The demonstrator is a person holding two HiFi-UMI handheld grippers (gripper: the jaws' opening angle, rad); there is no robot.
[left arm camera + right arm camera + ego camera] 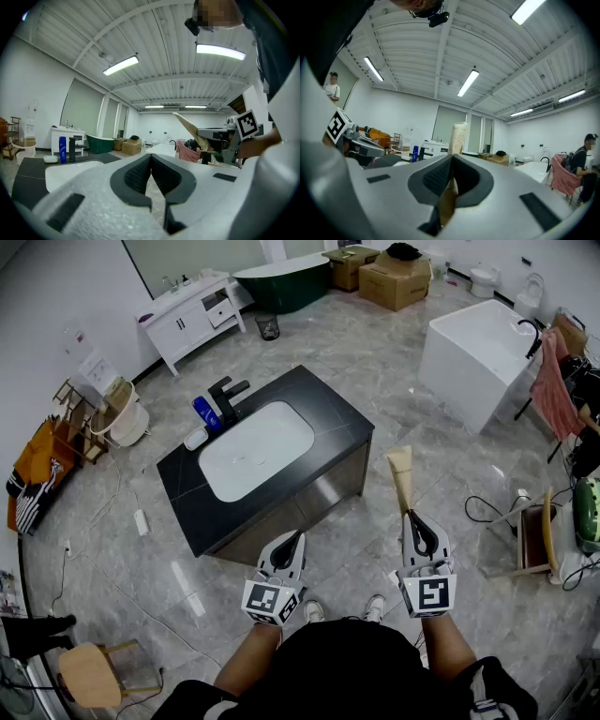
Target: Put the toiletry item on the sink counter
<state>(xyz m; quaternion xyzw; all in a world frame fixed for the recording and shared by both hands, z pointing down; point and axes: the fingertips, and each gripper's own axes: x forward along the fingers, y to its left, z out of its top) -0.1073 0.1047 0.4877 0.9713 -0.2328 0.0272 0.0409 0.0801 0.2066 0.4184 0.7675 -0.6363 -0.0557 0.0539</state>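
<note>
A tan, flat-ended toiletry tube (pixel 401 476) sticks forward out of my right gripper (pixel 412 517), which is shut on its lower end; in the right gripper view the tube (pixel 458 137) rises between the closed jaws. My left gripper (pixel 298 538) is shut with nothing in it, level beside the right one. Both are held over the floor just in front of the black sink counter (pixel 328 418), which carries a white basin (pixel 255 448), a black faucet (pixel 228 395), a blue bottle (pixel 205 414) and a small white soap dish (pixel 195 438). The left gripper view shows the tube (pixel 190 127) off to its right.
A white bathtub (pixel 478 357) stands to the right rear, a white vanity (pixel 192 315) and a green tub (pixel 286 282) at the back, cardboard boxes (pixel 394 277) beyond. A wooden stool (pixel 92 673) is near left, a wooden chair (pixel 534 540) at right, cables on the floor.
</note>
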